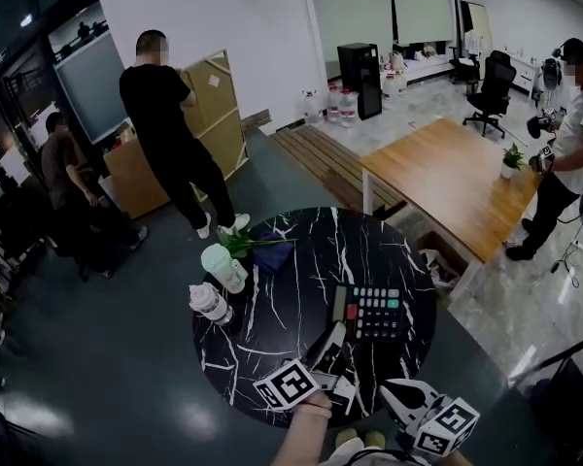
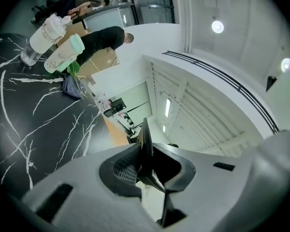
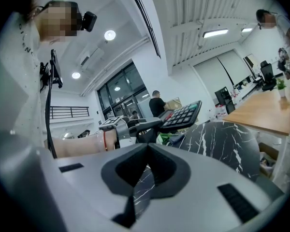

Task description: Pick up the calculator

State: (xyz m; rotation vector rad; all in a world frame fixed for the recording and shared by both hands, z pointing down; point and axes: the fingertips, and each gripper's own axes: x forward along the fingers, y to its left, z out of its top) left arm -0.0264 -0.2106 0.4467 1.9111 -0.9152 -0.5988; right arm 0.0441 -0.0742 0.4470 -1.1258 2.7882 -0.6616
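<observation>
The calculator is dark with a green display and rows of keys. It sits over the near right part of a round black marble table. My left gripper is shut on its near left edge. In the left gripper view that edge shows as a thin dark slab clamped between the pads of the left gripper. The right gripper view shows the calculator lifted above the tabletop, its keys facing up. My right gripper hangs at the table's near edge, and its jaws are shut with nothing between them.
A white cup and a clear bottle stand at the table's left, with a small plant and a blue cloth behind them. A wooden table stands to the right. Several people stand around the room.
</observation>
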